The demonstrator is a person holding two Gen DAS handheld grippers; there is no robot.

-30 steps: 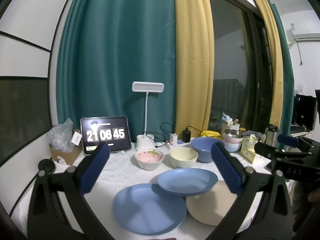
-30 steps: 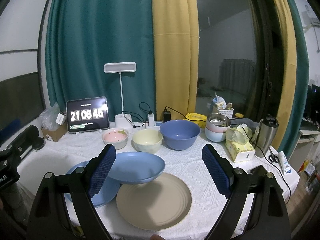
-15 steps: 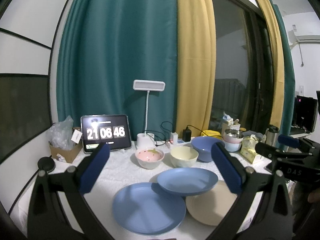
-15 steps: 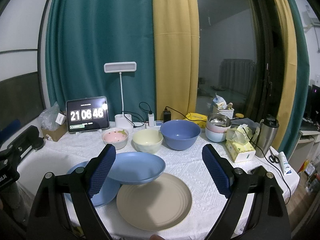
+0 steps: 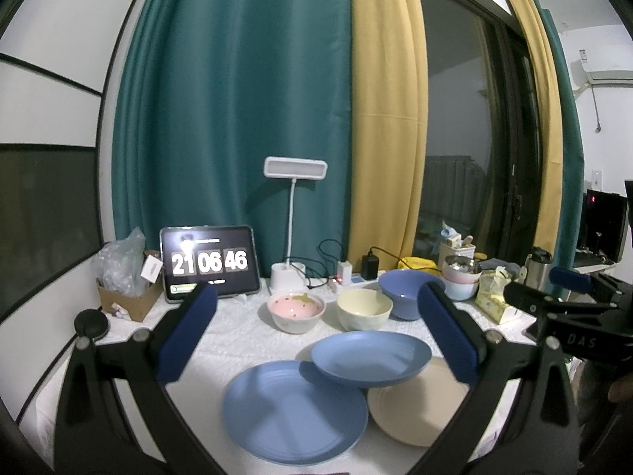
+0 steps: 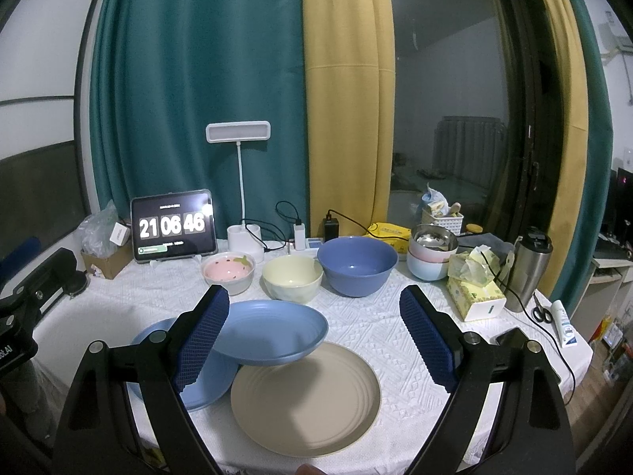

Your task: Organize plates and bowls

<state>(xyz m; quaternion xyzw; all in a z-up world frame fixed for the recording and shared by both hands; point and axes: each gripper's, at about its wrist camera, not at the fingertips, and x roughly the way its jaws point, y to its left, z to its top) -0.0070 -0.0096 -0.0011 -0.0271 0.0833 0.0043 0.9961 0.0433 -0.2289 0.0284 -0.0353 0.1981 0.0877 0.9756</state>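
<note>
A flat blue plate [image 5: 292, 411] and a beige plate [image 6: 304, 398] lie at the table's near edge. A deeper blue plate [image 6: 273, 332] rests across both, tilted. Behind stand a pink bowl [image 6: 228, 273], a cream bowl [image 6: 292, 284] and a large blue bowl [image 6: 357, 264]. My left gripper [image 5: 316, 336] is open and empty above the plates. My right gripper [image 6: 314, 340] is open and empty, hovering over the plates. The right gripper's body also shows at the right of the left wrist view [image 5: 569, 308].
A tablet clock [image 6: 173, 226], a lamp [image 6: 238, 134] and chargers line the back. Stacked small bowls [image 6: 431, 257], a tissue box [image 6: 474, 293], a steel flask [image 6: 528, 273], a phone [image 6: 510, 336] and scissors [image 6: 542, 312] crowd the right. A cardboard box [image 5: 126, 301] stands at the left.
The left wrist view has tilted slightly. Both grippers stay open and the dishes have not moved.
</note>
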